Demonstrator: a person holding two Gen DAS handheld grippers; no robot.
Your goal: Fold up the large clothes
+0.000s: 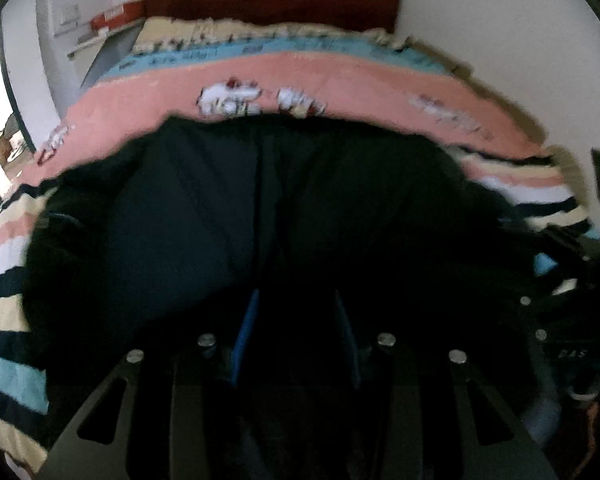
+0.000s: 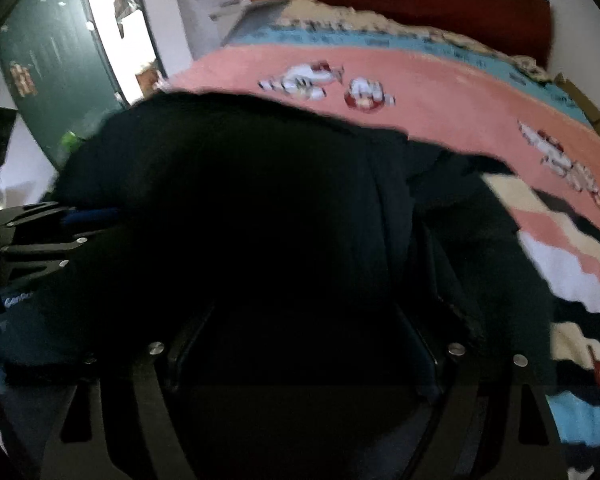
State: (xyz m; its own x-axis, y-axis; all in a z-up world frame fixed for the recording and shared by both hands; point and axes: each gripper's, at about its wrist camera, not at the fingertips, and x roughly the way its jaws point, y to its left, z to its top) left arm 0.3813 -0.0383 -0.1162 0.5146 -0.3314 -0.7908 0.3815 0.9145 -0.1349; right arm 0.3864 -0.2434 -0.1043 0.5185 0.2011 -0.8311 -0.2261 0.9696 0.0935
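A dark garment point(image 1: 220, 208) lies spread on a bed with a pink, blue and striped cover point(image 1: 340, 76). The left hand-held gripper point(image 1: 296, 320) has dark cloth between its blue-edged fingers point(image 1: 246, 328) — whether they clamp it is unclear. The right hand-held gripper point(image 2: 300, 320) is buried in dark fabric — its state cannot be told.
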